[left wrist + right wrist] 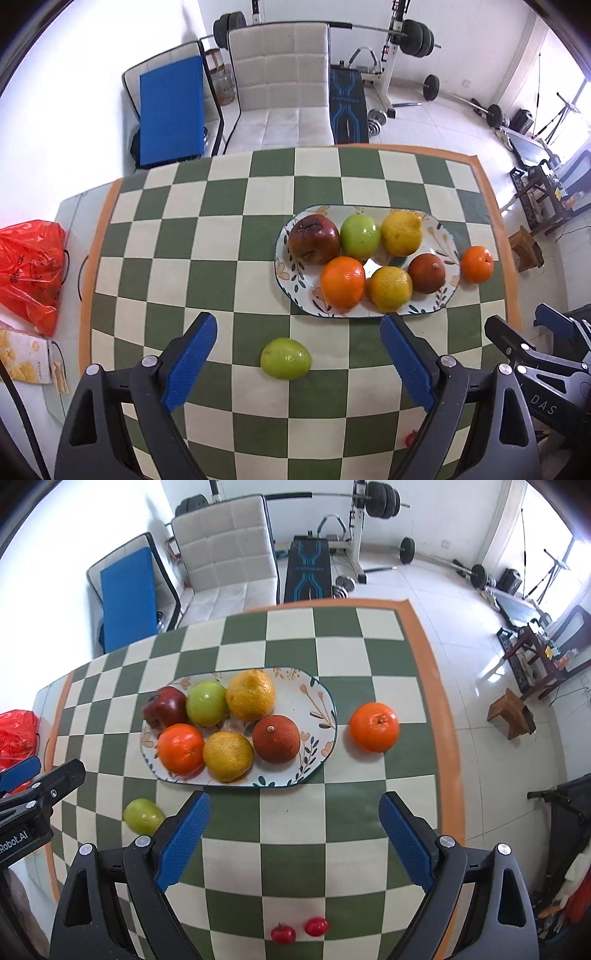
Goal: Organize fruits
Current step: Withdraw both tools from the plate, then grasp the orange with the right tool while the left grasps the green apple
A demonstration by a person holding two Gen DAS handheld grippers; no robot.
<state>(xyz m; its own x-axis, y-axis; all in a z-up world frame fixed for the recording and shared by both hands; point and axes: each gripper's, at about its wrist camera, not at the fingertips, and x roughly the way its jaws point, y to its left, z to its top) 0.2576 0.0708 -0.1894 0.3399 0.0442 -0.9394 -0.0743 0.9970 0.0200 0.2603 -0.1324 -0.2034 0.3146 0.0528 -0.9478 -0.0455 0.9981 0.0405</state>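
While over cloth, L tool & R tool wide open, empty.

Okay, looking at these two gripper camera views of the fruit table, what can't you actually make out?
- Small red fruits: right wrist view shows two, too small to identify; in the left wrist view the left gripper finger hides all but one sliver.
- Loose green fruit: partly behind the right gripper finger in its view.
- Oval floral plate: fruit covers its left half.

Two oranges, two green apples, two yellow citrus, two small red fruits, one red apple, one brown fruit, one plate
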